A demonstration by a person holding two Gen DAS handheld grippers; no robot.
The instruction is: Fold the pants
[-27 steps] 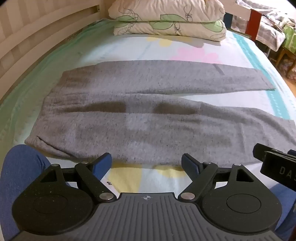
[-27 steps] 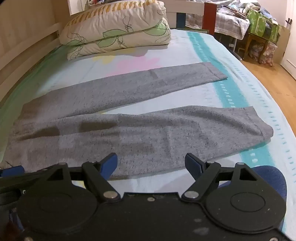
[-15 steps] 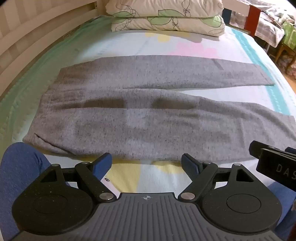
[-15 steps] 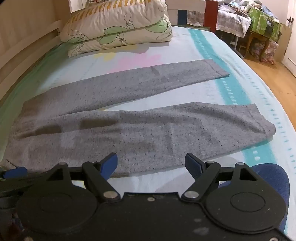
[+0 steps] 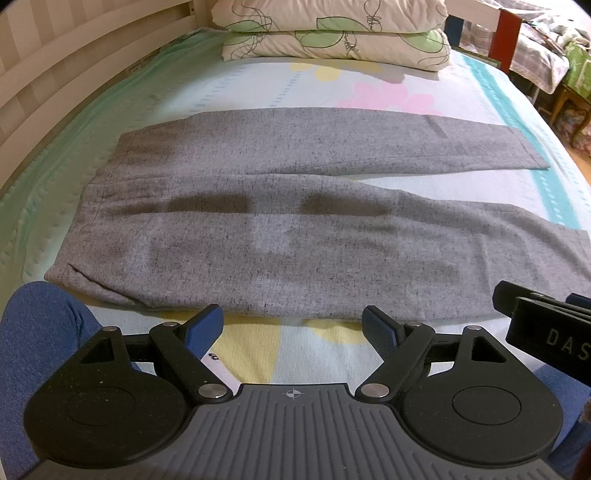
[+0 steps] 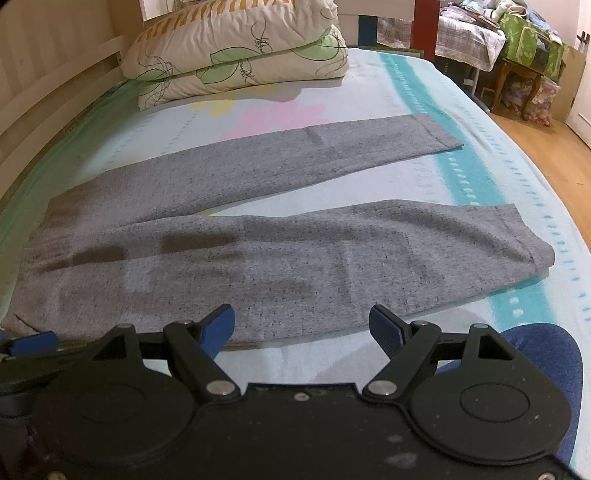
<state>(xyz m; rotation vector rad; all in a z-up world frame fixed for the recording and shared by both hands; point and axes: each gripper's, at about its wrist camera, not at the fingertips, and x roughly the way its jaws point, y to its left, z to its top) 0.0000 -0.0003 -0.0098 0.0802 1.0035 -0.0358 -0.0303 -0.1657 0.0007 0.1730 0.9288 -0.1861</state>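
Grey pants (image 5: pixel 280 236) lie flat on the bed, waistband at the left, both legs stretched to the right and spread apart in a narrow V. They also show in the right wrist view (image 6: pixel 280 251). My left gripper (image 5: pixel 293 326) is open and empty, just short of the near edge of the pants, over the thigh part. My right gripper (image 6: pixel 302 326) is open and empty, at the near edge of the near leg. The right gripper's body shows at the right of the left wrist view (image 5: pixel 546 328).
The bed sheet (image 5: pixel 295 350) is pale blue with flower prints. Two pillows (image 5: pixel 332 33) are stacked at the far end. A white slatted bed rail (image 5: pixel 55 74) runs along the left. My blue-clad knees (image 5: pixel 33 332) rest at the near edge. Furniture (image 6: pixel 524 55) and wood floor lie right.
Both grippers have moved a little forward toward the pants. Both stay open. The pants have not moved.
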